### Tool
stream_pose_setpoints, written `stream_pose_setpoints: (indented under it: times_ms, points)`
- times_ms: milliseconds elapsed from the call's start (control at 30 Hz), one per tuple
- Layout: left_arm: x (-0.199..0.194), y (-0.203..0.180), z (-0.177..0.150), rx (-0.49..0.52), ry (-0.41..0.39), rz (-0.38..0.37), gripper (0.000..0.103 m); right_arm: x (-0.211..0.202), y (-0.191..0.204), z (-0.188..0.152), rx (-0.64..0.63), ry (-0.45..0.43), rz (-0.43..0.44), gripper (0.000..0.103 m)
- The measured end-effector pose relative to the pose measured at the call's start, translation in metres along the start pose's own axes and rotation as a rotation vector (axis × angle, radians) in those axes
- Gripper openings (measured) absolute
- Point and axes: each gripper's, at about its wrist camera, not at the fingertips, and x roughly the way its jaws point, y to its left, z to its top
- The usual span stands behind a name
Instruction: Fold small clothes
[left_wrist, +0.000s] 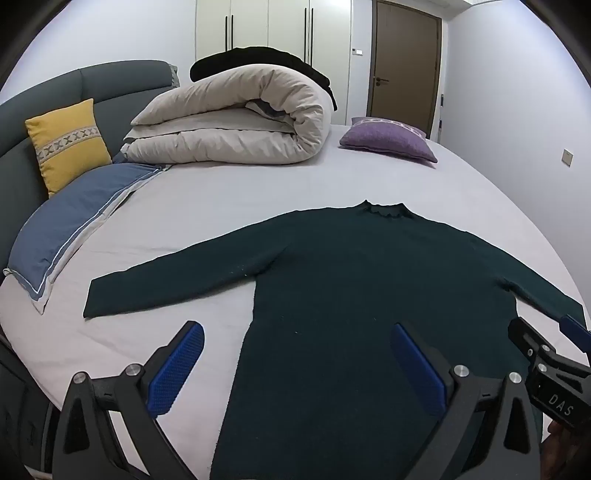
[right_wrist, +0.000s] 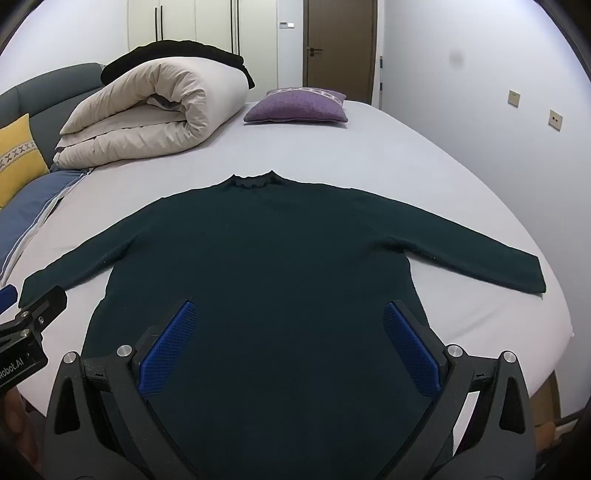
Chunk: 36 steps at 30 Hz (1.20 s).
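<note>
Sweater (right_wrist: 266, 266) folding has not begun: the dark green garment lies flat and face-up on the bed sheet (right_wrist: 406, 155), collar away from the person, both sleeves spread wide, with no fold in it yet. My reading is that the step in hand is the first sleeve fold. To do it well, each gripper should come down on a sleeve near the cuff, pinch only the sleeve's own layers and not the sheet below, then carry the cuff across the chest in a low arc so the body stays put and the shoulder line becomes a straight crease. Knit fabric probably stretches and drags, so lifting before moving sideways looks safer than sliding.

Both tools hang above the hem end with their jaws wide apart and nothing between them. The left gripper (left_wrist: 297, 367) sits over the sweater's left side edge, 1 blue pad above bare sheet and the other above the cloth; the left sleeve (left_wrist: 173, 271) lies ahead and to its left, well apart. The right gripper (right_wrist: 290, 343) hovers over the lower body, both pads above fabric, with the right sleeve (right_wrist: 476, 251) ahead and to its right.
</note>
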Motion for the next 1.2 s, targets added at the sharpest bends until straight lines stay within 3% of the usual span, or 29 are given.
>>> stream_pose_setpoints:
  times_ms: [1200]
  points:
    - [-0.0053,0.0024,0.0060,-0.010,-0.021,0.002,0.103,-0.0018,0.0081,-0.0047,-0.006,-0.004,0.010,0.103]
